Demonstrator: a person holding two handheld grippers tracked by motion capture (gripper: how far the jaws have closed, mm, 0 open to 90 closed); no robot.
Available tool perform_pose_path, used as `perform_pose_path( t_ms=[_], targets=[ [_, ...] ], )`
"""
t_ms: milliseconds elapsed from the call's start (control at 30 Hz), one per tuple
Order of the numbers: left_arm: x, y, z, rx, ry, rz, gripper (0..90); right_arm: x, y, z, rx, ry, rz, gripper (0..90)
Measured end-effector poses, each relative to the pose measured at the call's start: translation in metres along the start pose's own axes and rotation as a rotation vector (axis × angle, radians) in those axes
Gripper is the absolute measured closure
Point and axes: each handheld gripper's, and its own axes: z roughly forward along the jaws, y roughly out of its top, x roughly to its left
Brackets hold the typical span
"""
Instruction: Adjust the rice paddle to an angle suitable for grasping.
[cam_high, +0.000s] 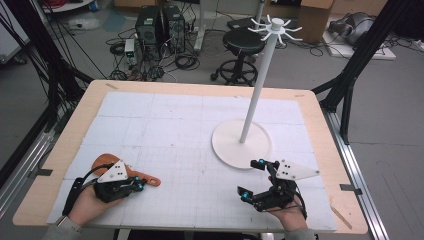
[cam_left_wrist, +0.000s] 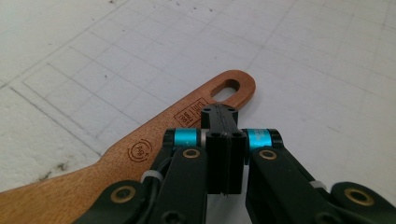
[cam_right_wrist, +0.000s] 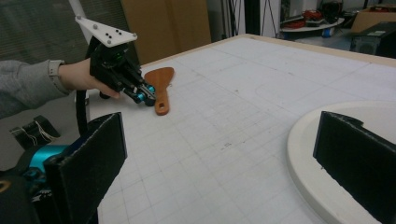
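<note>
Black tool (cam_left_wrist: 223, 122) over smooth wooden spatula (cam_left_wrist: 140, 149)

A black stool (cam_high: 243, 41) stands on the floor beyond the table; computer towers (cam_high: 160, 29) left of it.

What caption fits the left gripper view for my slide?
Closed left gripper hovering over a wooden spatula handle.

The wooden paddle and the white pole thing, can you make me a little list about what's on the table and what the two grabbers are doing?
wooden paddle: lies flat on the table's left side, hole in its handle end
left gripper: jaws shut, over the paddle's handle
right gripper: jaws wide open, holding nothing
white stand: round base, tall pole, hooks on top, nothing hanging
table: white gridded mat
</note>
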Motion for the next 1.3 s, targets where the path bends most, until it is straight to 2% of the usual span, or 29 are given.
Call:
perform_pose_path(
  t_ms=[133, 300, 367, 433, 533, 567, 633, 700, 800, 1033, 1133, 1233, 1300],
  targets=[
    [0.003, 0.003, 0.004, 0.001, 0.014, -0.01, 89.8, 0.0, 0.0, 0.0, 0.002, 0.002, -0.002, 1.5],
    [0.007, 0.005, 0.002, -0.022, 0.006, -0.027, 89.7, 0.0, 0.0, 0.0, 0.005, 0.002, 0.0, 1.5],
    [0.011, 0.008, -0.004, -0.047, 0.029, -0.032, 89.7, 0.0, 0.0, 0.0, 0.005, 0.003, -0.003, 1.5],
    [0.019, 0.01, -0.012, -0.061, 0.076, -0.043, 89.7, -0.001, -0.001, 0.0, 0.01, 0.001, 0.003, 1.5],
    [0.035, 0.01, -0.02, -0.055, 0.13, -0.06, 89.7, 0.0, -0.001, 0.001, 0.013, -0.001, 0.002, 1.5],
    [0.041, 0.009, -0.022, -0.057, 0.142, -0.078, 89.7, 0.0, -0.001, 0.001, 0.015, -0.001, -0.003, 1.5],
    [0.053, 0.007, -0.023, -0.051, 0.171, -0.103, 89.7, 0.002, -0.003, 0.003, 0.022, 0.003, -0.001, 1.5],
    [0.063, 0.006, -0.023, -0.036, 0.18, -0.124, 89.7, 0.002, -0.003, 0.003, 0.026, 0.004, -0.003, 1.5],
    [0.07, 0.004, -0.022, -0.028, 0.189, -0.131, 89.7, 0.003, -0.004, 0.005, 0.034, 0.003, 0.002, 1.5],
    [0.078, 0.0, -0.013, 0.018, 0.202, -0.149, 89.7, 0.004, -0.005, 0.005, 0.04, 0.006, 0.0, 1.5],
    [0.079, -0.001, -0.011, 0.034, 0.209, -0.137, 89.7, 0.005, -0.004, 0.004, 0.037, 0.007, -0.005, 1.5],
    [0.08, -0.002, -0.011, 0.049, 0.221, -0.144, 89.6, 0.005, -0.004, 0.004, 0.037, 0.006, -0.003, 1.5],
    [0.079, -0.002, -0.011, 0.057, 0.239, -0.167, 89.7, 0.005, -0.005, 0.005, 0.043, 0.005, -0.002, 1.5]
  ],
)
